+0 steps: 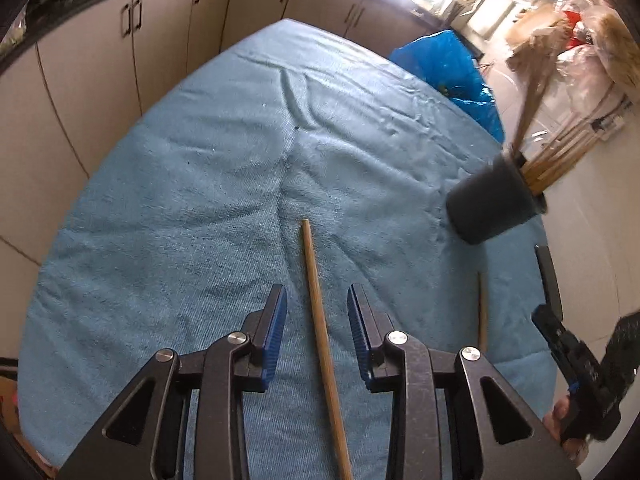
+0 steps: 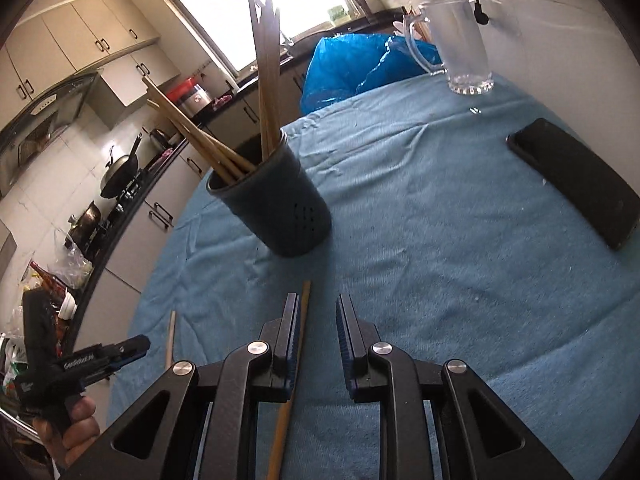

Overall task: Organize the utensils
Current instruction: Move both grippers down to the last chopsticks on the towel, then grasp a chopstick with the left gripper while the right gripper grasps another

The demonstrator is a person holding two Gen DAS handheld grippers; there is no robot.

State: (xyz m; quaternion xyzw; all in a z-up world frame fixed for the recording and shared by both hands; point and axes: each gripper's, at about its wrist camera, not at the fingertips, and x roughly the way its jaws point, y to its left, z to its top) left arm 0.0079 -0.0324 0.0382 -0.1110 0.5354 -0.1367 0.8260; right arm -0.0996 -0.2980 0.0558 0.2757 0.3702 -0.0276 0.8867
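So, both grippers sat low over the bench (image 1: 168, 184), which was covered by a blue towel (image 2: 440, 240). The left gripper (image 1: 317, 300) had its jaws wide apart, holding nothing. A wooden chopstick (image 1: 318, 312) lay flat on the towel between its fingers, running from under the gripper body to a tip a little past the fingertips, touching neither pad as far as could be seen. The right gripper (image 2: 317, 312) was also spread, jaws empty. A second chopstick (image 2: 298, 344) lay on the towel right alongside the inner face of its left finger (image 2: 290, 332); actual contact could not be told. In the left wrist view this second chopstick (image 1: 483, 308) showed as a short piece to the right, near the right gripper's body (image 1: 568, 352).

A dark utensil holder (image 2: 280, 204) stood upright on the towel, farther out from the right gripper, with a bunch of chopsticks (image 2: 264, 80) already leaning inside it. From the left wrist it was at far right (image 1: 494, 200). A black phone (image 2: 576, 180) lay flat at right, and a clear glass jug (image 2: 460, 40) stood at the far right edge. A blue plastic bag (image 2: 352, 68) bulged beyond the far edge of the bench. Kitchen cabinets (image 1: 120, 48) ran along the left wall.
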